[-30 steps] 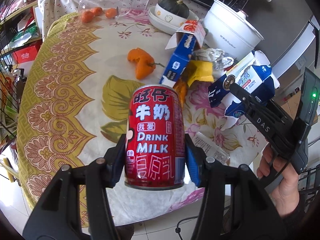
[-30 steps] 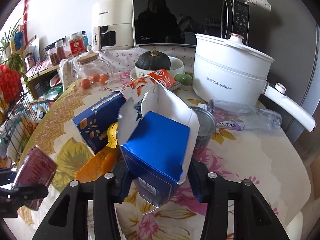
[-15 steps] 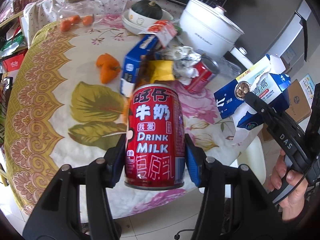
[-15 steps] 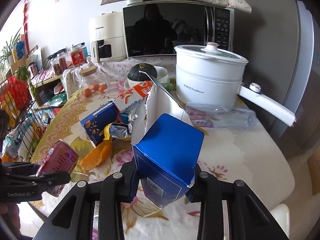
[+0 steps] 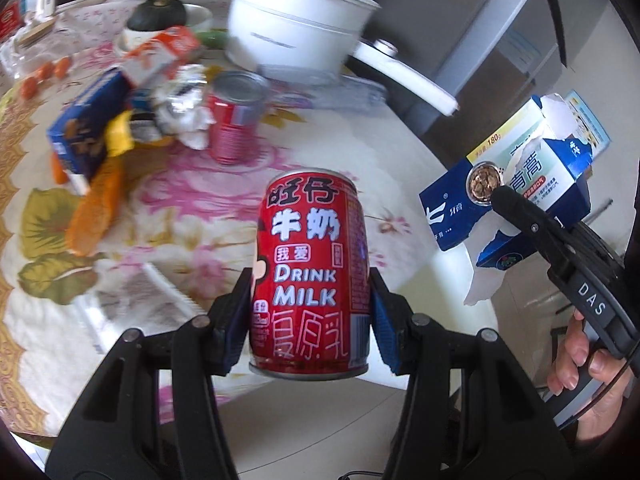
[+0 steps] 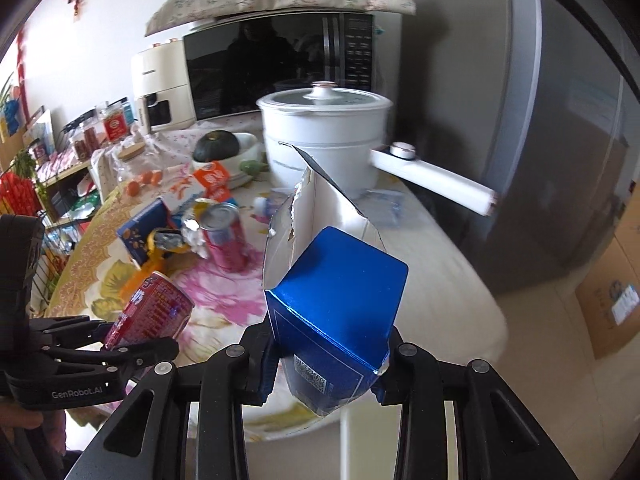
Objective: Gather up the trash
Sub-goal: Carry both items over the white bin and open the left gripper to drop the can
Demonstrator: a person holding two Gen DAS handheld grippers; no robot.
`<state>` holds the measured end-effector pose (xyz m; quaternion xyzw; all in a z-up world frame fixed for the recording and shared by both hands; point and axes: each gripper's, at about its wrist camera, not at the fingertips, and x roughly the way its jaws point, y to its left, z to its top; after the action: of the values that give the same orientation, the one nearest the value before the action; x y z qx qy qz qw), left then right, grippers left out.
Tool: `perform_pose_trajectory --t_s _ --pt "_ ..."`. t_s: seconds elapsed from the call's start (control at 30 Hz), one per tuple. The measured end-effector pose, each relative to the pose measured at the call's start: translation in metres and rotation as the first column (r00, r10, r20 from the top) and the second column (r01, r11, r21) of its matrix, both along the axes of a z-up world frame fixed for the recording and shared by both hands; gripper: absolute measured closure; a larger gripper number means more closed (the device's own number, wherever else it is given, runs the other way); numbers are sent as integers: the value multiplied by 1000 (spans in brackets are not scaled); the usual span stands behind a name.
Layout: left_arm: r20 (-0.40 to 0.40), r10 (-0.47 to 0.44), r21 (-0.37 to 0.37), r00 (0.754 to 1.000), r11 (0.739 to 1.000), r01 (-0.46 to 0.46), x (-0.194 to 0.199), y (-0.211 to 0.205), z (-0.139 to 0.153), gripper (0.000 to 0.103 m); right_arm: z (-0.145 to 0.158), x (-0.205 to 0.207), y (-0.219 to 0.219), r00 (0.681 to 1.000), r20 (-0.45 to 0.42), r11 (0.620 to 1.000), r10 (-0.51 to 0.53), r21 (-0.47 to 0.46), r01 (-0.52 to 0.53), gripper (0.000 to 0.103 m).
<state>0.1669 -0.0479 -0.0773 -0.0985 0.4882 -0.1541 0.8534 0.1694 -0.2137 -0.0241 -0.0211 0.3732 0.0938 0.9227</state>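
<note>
My left gripper (image 5: 310, 320) is shut on a red milk can (image 5: 312, 268) and holds it upright above the table's near edge. The can also shows in the right wrist view (image 6: 150, 310), low on the left. My right gripper (image 6: 326, 364) is shut on a torn blue carton (image 6: 336, 308) and holds it off the table. The carton also shows in the left wrist view (image 5: 516, 196), at the right. More trash lies on the table: a second red can (image 5: 234, 120), crumpled foil (image 5: 182, 106), a blue box (image 5: 88, 124) and an orange wrapper (image 5: 94, 210).
A white pot (image 5: 298, 16) with a long handle stands at the back of the floral table (image 5: 400, 152). Behind it are a bowl with a dark squash (image 5: 158, 14), a microwave (image 6: 276, 68) and a grey fridge (image 6: 556, 128). A cardboard box (image 6: 612, 304) sits on the floor.
Both grippers have drawn back and swung right with their loads. The table's trash pile has slid left in the left wrist view, and the carton has lifted further from the table.
</note>
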Motion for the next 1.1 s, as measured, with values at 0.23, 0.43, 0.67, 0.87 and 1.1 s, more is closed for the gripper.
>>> perform_pose_trajectory --t_s 0.23,0.43,0.67,0.87,1.1 --pt "-5 -118 4 993 993 118 -8 -73 -13 48 -6 -23 -73 993 -59 994 -106 -5 106 66" --pt "-23 -185 46 982 981 186 -14 -114 -34 48 -26 -42 -125 977 -124 985 -173 -17 172 66" --pt "-39 -243 70 969 967 245 -17 -150 -58 48 -61 -62 -169 953 -212 976 -218 -37 215 66" --pt "-37 -295 94 955 950 297 -14 -175 -77 48 -83 -71 -180 937 -265 974 -227 -77 214 65" --pt "-7 -333 107 943 937 332 -11 -186 -85 49 -96 -72 -184 926 -301 973 -229 -98 209 65"
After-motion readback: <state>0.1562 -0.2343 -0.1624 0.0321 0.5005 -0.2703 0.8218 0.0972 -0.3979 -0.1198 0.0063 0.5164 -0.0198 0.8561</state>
